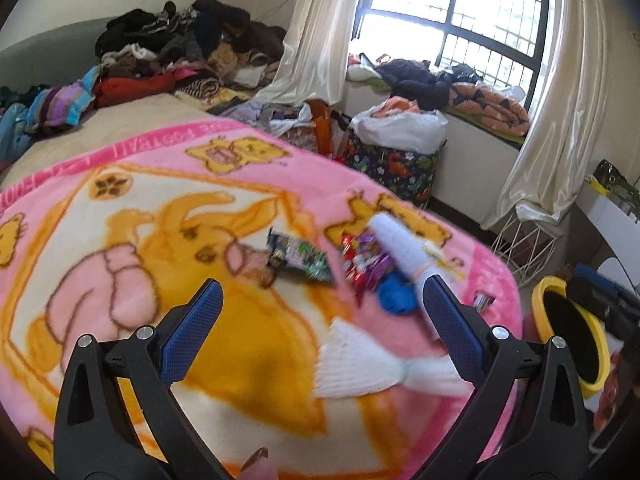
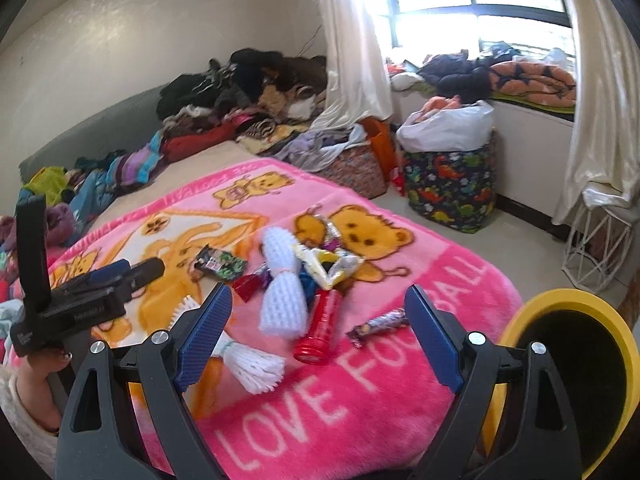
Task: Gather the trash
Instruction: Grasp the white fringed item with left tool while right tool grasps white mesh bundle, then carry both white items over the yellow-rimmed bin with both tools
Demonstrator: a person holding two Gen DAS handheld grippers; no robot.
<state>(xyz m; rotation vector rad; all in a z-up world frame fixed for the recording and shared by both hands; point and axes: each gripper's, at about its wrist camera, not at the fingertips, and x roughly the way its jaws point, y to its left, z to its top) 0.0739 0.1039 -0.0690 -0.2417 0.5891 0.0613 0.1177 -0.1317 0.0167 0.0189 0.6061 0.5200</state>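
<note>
Trash lies scattered on a pink bear blanket [image 2: 360, 400]: a dark green snack packet [image 2: 219, 265], a red tube [image 2: 320, 330], a purple candy wrapper [image 2: 378, 326], a yellow-white wrapper [image 2: 328, 266], and white foam nets [image 2: 280, 280]. In the left wrist view the green packet [image 1: 300, 258], shiny wrappers [image 1: 366, 258] and a white net [image 1: 380, 364] lie ahead. My left gripper [image 1: 322, 296] is open and empty above the blanket; it also shows in the right wrist view [image 2: 132, 272]. My right gripper [image 2: 318, 304] is open and empty. A yellow bin [image 2: 568, 376] stands at the right.
Piles of clothes [image 2: 248, 92] cover the bed's far side. A dinosaur-print basket [image 2: 448, 188] with a white bag stands on the floor near the window. A white wire stand [image 2: 596, 248] is by the curtain. The yellow bin also shows in the left wrist view [image 1: 568, 336].
</note>
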